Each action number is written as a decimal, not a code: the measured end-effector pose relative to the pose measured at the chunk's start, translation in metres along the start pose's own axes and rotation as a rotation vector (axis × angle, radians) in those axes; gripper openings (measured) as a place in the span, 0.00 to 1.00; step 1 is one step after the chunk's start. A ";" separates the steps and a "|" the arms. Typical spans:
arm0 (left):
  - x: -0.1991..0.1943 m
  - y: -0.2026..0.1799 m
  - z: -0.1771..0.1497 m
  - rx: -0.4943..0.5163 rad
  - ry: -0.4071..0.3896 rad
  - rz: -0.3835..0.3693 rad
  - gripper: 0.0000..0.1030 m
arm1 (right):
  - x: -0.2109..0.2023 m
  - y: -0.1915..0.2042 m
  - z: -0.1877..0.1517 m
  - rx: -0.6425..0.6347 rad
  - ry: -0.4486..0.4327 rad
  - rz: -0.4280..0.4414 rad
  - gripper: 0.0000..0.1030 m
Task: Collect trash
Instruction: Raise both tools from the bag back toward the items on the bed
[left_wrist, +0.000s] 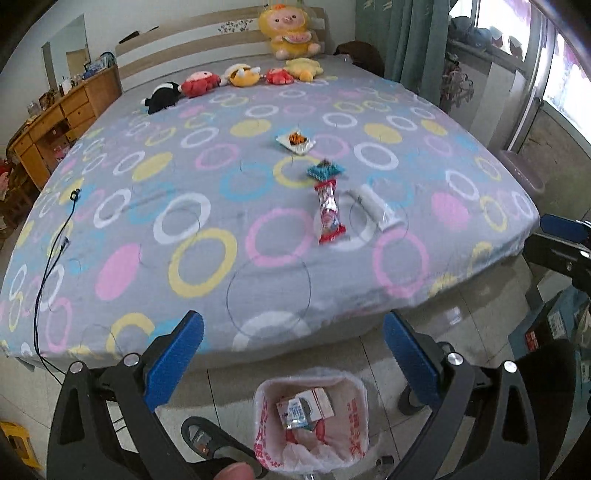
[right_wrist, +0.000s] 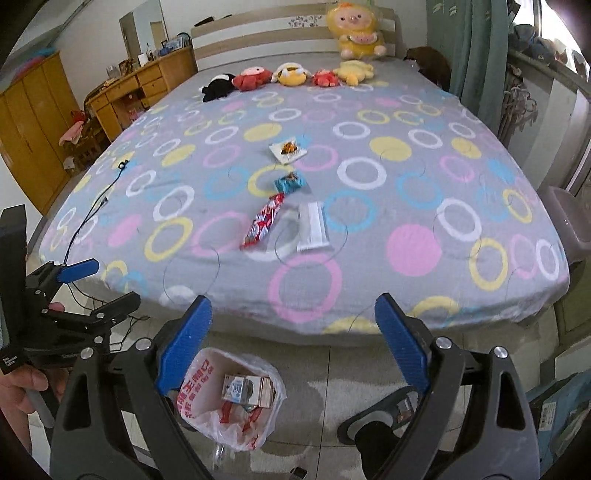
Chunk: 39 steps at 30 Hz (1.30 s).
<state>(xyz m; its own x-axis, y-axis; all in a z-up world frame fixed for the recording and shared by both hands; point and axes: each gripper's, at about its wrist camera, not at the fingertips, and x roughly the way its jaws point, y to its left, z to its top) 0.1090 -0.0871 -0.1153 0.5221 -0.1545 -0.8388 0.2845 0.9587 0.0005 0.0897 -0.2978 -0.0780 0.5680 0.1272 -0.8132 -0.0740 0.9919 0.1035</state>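
A wide bed (right_wrist: 369, 236) with a grey sheet of coloured rings fills the room, its striped headboard (right_wrist: 258, 33) at twelve o'clock. A wooden desk (right_wrist: 147, 81) and wardrobe (right_wrist: 33, 122) stand at ten o'clock. Green curtains (right_wrist: 472, 48) and bright windows (left_wrist: 569, 81) sit at two o'clock. Pale floor tiles (right_wrist: 325, 373) lie at six.

Plush toys (left_wrist: 236, 75) (headboard end), wooden desk (right_wrist: 144, 86)

On the bed (left_wrist: 184, 229), mid-frame, four wrappers run front to back: tube (left_wrist: 375, 207) right of long wrapper (left_wrist: 328, 214), small packet (left_wrist: 325, 170) behind, tray (left_wrist: 295, 142) farthest. Toys (left_wrist: 240, 75) line the headboard. Bin (left_wrist: 354, 391) on floor, bottom centre, holds a carton (left_wrist: 303, 406).
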 end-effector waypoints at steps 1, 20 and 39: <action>0.000 -0.001 0.004 -0.004 -0.002 0.000 0.92 | 0.000 0.000 0.004 -0.001 -0.003 -0.006 0.86; 0.005 -0.016 0.054 -0.010 -0.050 0.008 0.92 | -0.017 -0.001 0.054 -0.027 -0.078 -0.016 0.88; 0.081 -0.012 0.081 -0.021 0.037 0.048 0.92 | 0.050 -0.013 0.088 -0.016 0.013 -0.001 0.88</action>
<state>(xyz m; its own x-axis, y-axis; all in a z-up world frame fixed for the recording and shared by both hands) 0.2135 -0.1307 -0.1391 0.5046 -0.0994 -0.8576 0.2424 0.9697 0.0302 0.1915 -0.3042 -0.0692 0.5573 0.1265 -0.8206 -0.0867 0.9918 0.0940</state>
